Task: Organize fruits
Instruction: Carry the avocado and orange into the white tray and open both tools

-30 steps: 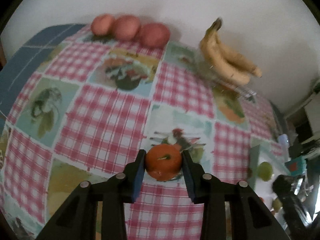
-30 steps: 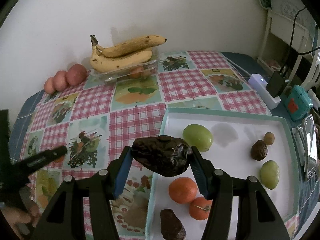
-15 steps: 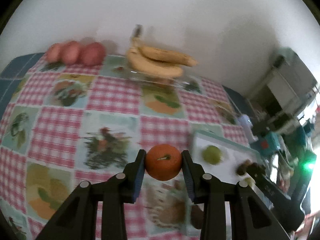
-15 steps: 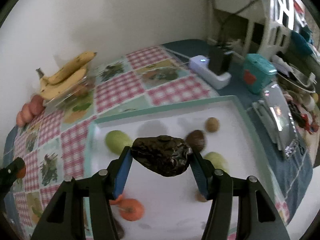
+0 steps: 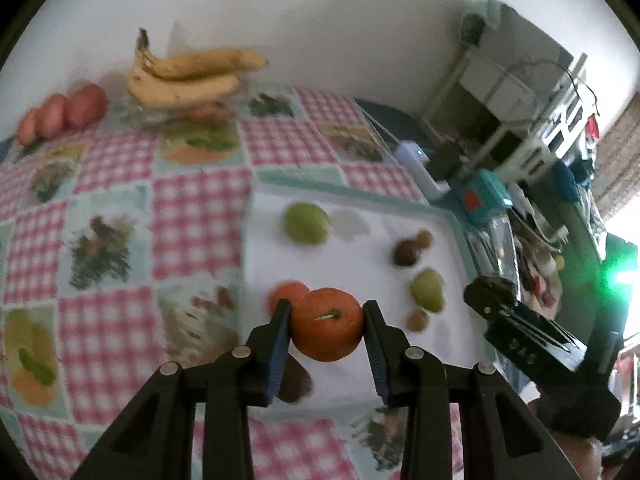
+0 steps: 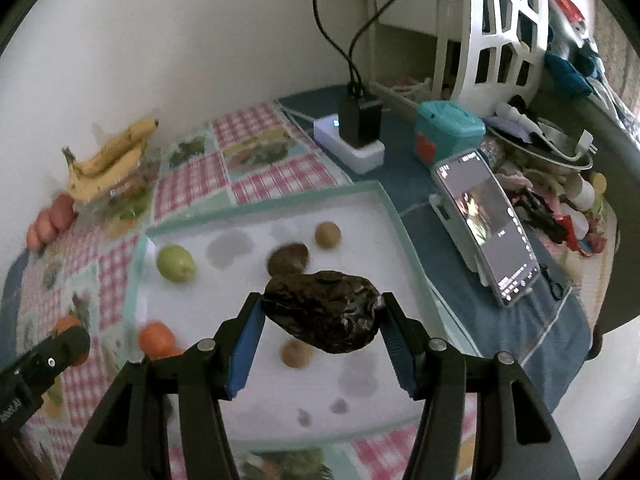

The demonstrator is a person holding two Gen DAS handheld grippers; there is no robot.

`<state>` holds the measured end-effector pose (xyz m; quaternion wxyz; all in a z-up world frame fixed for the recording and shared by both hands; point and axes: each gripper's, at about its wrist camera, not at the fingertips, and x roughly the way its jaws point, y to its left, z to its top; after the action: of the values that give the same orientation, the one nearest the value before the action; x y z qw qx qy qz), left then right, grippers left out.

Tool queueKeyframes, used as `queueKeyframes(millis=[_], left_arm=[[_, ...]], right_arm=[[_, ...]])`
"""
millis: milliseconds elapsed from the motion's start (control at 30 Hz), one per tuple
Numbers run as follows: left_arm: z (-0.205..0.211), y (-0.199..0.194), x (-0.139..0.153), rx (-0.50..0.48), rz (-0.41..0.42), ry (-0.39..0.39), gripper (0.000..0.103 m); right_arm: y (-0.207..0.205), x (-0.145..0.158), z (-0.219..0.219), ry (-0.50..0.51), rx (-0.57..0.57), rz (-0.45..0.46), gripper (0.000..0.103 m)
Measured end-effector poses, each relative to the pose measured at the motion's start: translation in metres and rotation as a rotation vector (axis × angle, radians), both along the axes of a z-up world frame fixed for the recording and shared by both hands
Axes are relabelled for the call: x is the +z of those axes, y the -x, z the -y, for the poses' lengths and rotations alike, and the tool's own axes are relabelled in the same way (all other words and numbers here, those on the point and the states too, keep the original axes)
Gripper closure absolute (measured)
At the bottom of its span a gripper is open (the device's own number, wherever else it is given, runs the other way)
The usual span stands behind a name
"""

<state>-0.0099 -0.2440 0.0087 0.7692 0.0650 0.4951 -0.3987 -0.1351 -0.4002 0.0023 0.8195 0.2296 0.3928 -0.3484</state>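
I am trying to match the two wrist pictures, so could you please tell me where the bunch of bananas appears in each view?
Left wrist view: the bunch of bananas lies at the upper left, against the wall.
Right wrist view: the bunch of bananas lies at the left edge, about mid-height, against the wall.
Shared landmark: the white tray with its pale green rim, in the middle of both views.

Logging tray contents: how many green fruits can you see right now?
2. One green fruit lies in the tray's far left area, the other near its right edge. The grippers could hide more.
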Motion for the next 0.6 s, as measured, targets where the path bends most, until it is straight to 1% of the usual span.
queueKeyframes(millis=[167,267,400,533,600], left_arm=[[0.015,0.021,-0.016,-0.047,-0.017,-0.06,0.065],[0.024,0.033,-0.032,-0.072,-0.014,-0.115,0.065],[0.029,0.038,-0.05,-0.088,-0.037,-0.154,0.065],[0.032,0.041,-0.061,-0.095,-0.03,-0.191,0.065],[0.033,0.039,-0.069,-0.09,-0.04,-0.202,0.065]], right_arm=[[0.015,-0.017,0.003,-0.026,0.026,-0.041,0.043],[0.02,-0.029,0.003,-0.051,0.042,-0.059,0.043],[0.021,-0.045,0.003,-0.096,0.05,-0.083,0.043],[0.019,-0.057,0.005,-0.125,0.058,-0.098,0.043],[0.018,-0.064,0.005,-0.142,0.06,-0.109,0.043]])
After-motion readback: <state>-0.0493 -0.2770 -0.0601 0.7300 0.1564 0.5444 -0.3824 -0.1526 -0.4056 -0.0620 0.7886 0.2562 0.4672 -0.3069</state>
